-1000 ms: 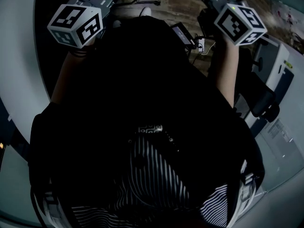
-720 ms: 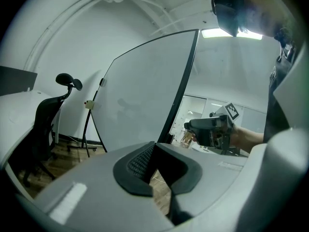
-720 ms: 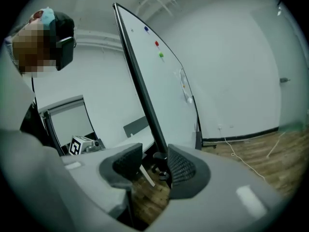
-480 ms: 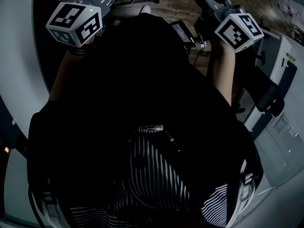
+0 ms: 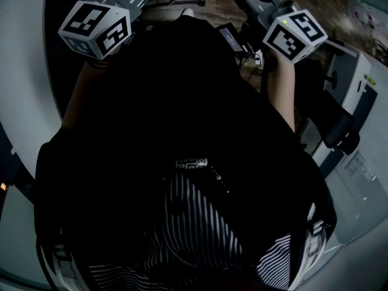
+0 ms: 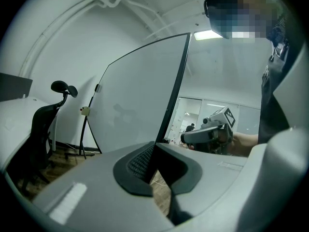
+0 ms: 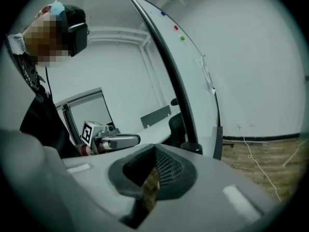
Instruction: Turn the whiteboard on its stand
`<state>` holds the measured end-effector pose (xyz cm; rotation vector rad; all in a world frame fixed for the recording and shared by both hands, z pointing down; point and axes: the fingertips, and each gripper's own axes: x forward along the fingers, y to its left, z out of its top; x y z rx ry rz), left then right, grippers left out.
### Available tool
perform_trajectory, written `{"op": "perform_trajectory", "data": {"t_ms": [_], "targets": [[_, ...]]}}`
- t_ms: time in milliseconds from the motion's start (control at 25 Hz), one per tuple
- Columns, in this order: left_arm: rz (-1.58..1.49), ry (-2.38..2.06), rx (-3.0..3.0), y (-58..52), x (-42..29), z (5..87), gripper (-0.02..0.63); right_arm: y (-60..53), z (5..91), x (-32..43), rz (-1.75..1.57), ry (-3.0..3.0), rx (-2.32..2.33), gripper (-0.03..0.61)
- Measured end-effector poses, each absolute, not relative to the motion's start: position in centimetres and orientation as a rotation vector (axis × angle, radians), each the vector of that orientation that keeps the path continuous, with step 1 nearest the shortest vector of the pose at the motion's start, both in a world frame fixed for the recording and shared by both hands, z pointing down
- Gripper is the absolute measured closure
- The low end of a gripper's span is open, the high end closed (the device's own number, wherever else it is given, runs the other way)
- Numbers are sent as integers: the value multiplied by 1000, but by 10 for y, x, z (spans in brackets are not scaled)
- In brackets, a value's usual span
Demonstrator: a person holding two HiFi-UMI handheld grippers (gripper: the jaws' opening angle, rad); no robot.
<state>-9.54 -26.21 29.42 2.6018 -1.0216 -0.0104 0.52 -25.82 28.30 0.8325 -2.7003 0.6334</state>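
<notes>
The whiteboard [image 6: 135,100] stands on its dark stand [image 6: 87,134] ahead of me, seen nearly edge-on in both gripper views, with its black frame [image 7: 169,66] rising past the jaws. My left gripper [image 6: 154,146] is shut, and nothing shows between its pads. The right gripper [image 7: 153,151] is shut too, with only wooden floor visible through the slit. Neither one touches the board. Each gripper view shows the other gripper held up at chest height. In the head view only the marker cubes show, the left cube [image 5: 97,28] and the right cube [image 5: 295,34].
A black office chair [image 6: 43,124] stands left of the board. Small coloured magnets [image 7: 175,28] and a clipped paper sit on the board's far face. A white cable [image 7: 256,151] lies on the wooden floor by the wall. A desk [image 7: 154,132] is behind.
In the head view the right marker cube has shifted left and slightly up. The left cube has stayed almost where it was.
</notes>
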Motion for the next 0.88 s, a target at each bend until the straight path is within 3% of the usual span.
{"op": "perform_trajectory", "data": {"t_ms": [880], "targets": [[2, -1017, 2618, -258, -99, 294, 612, -255, 300, -18, 634, -2673, 725, 578]]}}
